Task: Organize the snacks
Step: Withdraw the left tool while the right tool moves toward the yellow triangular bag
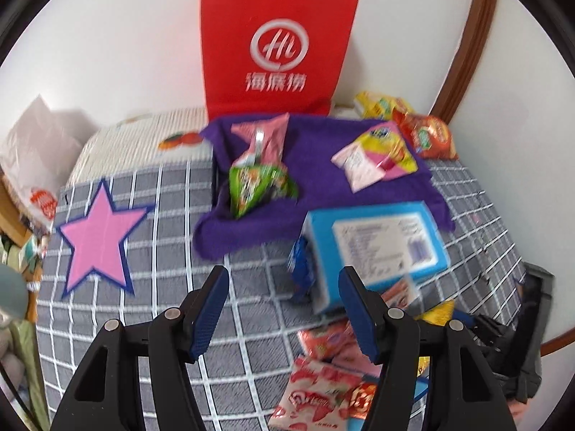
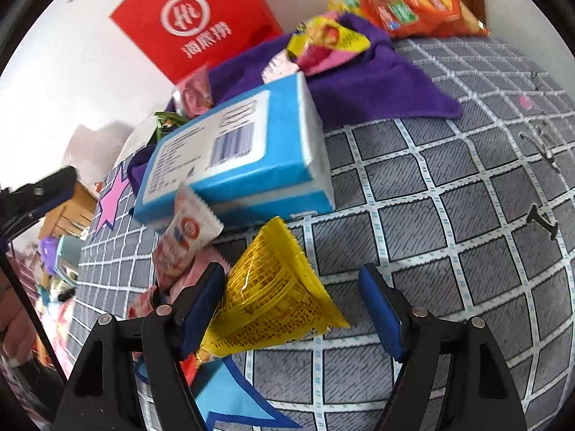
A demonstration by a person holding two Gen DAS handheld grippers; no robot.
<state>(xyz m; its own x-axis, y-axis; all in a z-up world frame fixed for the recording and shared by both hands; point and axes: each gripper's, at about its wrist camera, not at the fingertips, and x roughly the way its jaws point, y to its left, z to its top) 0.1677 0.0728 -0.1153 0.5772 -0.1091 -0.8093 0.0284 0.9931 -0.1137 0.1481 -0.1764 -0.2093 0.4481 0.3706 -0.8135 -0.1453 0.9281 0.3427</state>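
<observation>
Left wrist view: the left gripper (image 1: 282, 309) hangs with jaws apart and empty over the checked sheet (image 1: 143, 323). The blue box (image 1: 373, 248) lies flat just ahead to the right, its long axis crosswise, one corner on the purple cloth (image 1: 316, 186); behind stands the red bag (image 1: 276, 46).

Right wrist view: the right gripper (image 2: 291, 305) is spread wide — a yellow packet (image 2: 273, 294) lies between its fingers, narrow end toward the box, possibly brushing the left finger (image 2: 201, 305).
</observation>
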